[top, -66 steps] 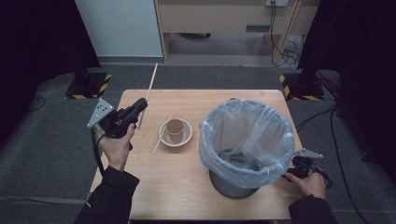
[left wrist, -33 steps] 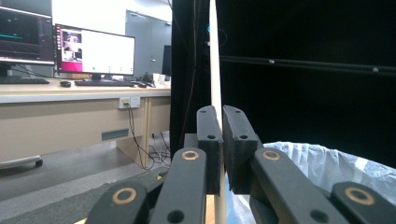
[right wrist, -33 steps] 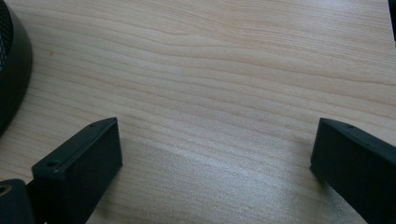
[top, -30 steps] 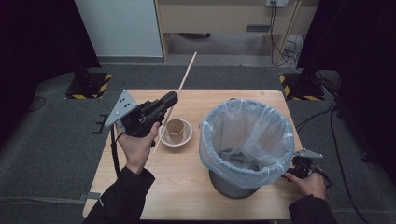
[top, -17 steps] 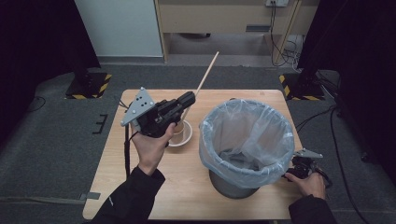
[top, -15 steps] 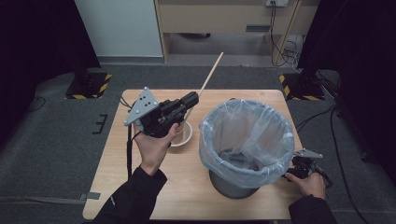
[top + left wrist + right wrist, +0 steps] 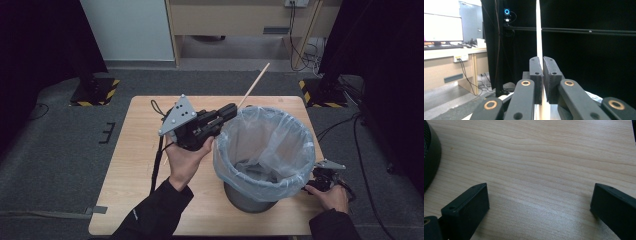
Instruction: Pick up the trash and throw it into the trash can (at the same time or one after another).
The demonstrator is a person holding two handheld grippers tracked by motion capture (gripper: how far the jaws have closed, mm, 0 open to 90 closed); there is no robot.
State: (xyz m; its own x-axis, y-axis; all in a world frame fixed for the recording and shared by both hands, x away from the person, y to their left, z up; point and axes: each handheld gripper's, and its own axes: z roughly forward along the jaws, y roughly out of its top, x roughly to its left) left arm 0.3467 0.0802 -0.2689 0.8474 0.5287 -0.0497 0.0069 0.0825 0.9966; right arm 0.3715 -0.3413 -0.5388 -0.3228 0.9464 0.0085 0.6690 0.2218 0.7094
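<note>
Wooden table (image 7: 130,200) carries a lined bin (image 7: 265,150) at 3 o'clock. High view: left gripper (image 7: 231,108) clamps a stick (image 7: 255,82) at the bin's 10 o'clock rim. Right gripper view: right gripper (image 7: 537,207) jaws apart over wood.

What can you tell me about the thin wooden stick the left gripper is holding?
The thin, pale wooden stick is straight, round and plain, like a chopstick. The left gripper is shut on its lower part, jaws pressed flat against both sides. In the high view it slants up and away from the jaws, above the far rim of the bin with the clear plastic liner. In the left gripper view it rises straight up out of frame. Nothing else touches it.
</note>
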